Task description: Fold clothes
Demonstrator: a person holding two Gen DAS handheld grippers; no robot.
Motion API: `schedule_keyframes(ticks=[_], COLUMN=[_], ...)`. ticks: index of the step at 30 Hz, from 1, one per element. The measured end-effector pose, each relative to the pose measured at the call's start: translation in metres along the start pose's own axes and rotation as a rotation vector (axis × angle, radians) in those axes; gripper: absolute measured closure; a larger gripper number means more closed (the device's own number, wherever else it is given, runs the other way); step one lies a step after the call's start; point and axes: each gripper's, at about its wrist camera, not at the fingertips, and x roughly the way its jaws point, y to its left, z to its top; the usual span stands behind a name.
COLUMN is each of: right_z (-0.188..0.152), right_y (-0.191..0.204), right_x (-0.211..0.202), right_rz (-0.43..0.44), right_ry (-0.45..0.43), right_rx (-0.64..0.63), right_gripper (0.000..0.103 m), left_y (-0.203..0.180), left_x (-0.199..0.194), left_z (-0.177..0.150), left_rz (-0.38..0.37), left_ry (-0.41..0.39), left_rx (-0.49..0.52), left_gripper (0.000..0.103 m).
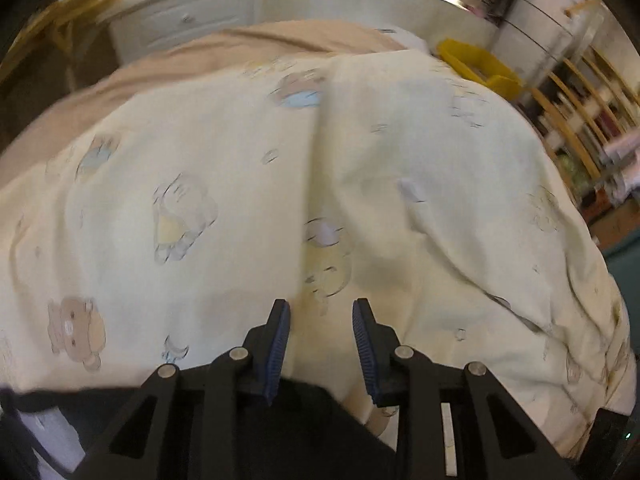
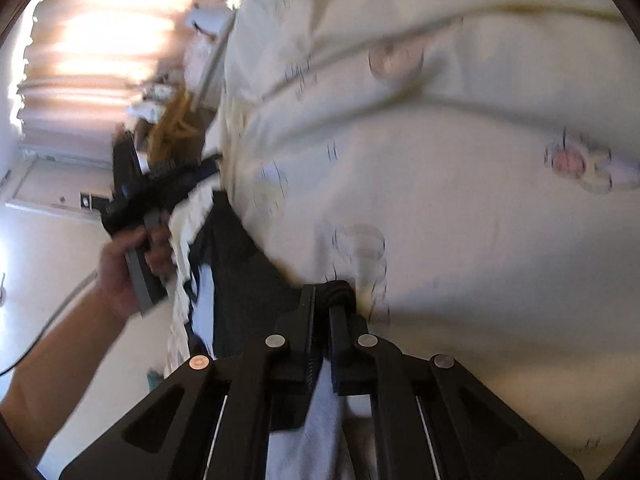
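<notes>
The dark garment [image 2: 240, 264] lies at the near edge of the bear-print quilt [image 1: 240, 184]. The right gripper [image 2: 329, 300] is clenched on a bunched fold of it, while the left gripper [image 1: 321, 320] hangs released above the quilt, its blue pads [image 1: 280, 344] apart with nothing between.

Surfaces as I read them from my feeds. Quilt [image 1: 360, 152]: pale yellow woven cloth, matt, softly creased, printed with faded bears. Left gripper [image 1: 321, 344]: matt black plastic arms, dull silver metal pins, ribbed blue rubbery pads [image 1: 280, 344]. Dark garment [image 2: 240, 272]: matt black cloth, bunched in the right gripper [image 2: 326, 304]. Basket [image 1: 480, 64] at one o'clock: glossy yellow plastic. Dresser [image 1: 188, 20] at eleven o'clock: smooth white-painted wood.
</notes>
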Motion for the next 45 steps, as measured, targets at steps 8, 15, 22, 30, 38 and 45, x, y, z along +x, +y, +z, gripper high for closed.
schedule_keyframes(ticks=[8, 15, 22, 30, 38, 45], right_z=[-0.004, -0.003, -0.051, -0.034, 0.012, 0.056], right_y=[0.015, 0.074, 0.050, 0.125, 0.231, 0.253], right_x=[-0.045, 0.040, 0.040, 0.002, 0.077, 0.180], right_rz=[0.022, 0.030, -0.255, -0.198, -0.192, -0.359], right_ry=[-0.064, 0.182, 0.352, 0.277, 0.323, 0.408], right_rx=[-0.080, -0.252, -0.357, -0.622, -1.023, -1.140], right_gripper=[0.087, 0.087, 0.092, 0.082, 0.000, 0.000], left_y=[-0.025, -0.067, -0.051, 0.002, 0.202, 0.352], left_x=[-0.029, -0.014, -0.001, -0.076, -0.152, -0.168], left_z=[-0.065, -0.174, -0.182, -0.194, -0.239, -0.268], left_rz=[-0.112, -0.118, -0.125, -0.149, 0.094, 0.189], left_ry=[0.059, 0.203, 0.186, 0.092, 0.097, 0.169], left_rx=[0.263, 0.465, 0.295, 0.254, 0.102, 0.051], left_gripper=[0.060, 0.060, 0.058, 0.034, 0.021, 0.021])
